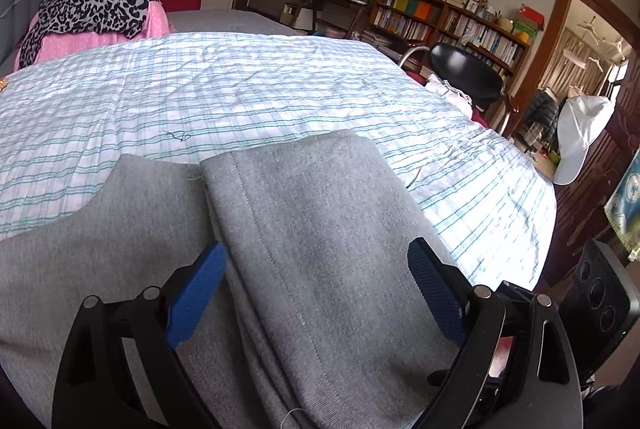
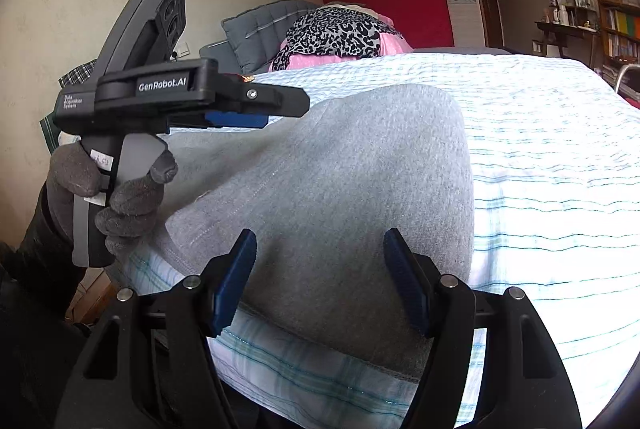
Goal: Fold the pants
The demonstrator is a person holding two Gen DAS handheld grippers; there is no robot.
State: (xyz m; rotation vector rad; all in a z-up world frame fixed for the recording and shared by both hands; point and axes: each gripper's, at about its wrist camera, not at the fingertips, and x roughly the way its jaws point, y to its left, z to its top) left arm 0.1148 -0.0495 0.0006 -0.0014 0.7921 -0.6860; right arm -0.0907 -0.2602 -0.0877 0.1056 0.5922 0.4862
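Grey pants [image 1: 304,229], soft knit, folded lengthwise with stitched seams showing, lying on striped bed [image 1: 240,89]. Left gripper [image 1: 316,281] and right gripper [image 2: 320,269] above them, jaws wide apart, empty.

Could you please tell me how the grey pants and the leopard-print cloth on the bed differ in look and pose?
The grey pants are plain, while the leopard-print cloth is spotted black on grey. The pants lie flat in folded layers on the striped bedspread; the leopard-print cloth is heaped over a pink item. The pants sit near both open claws, left claw and right claw; the cloth lies at the far end. Both are soft fabric.
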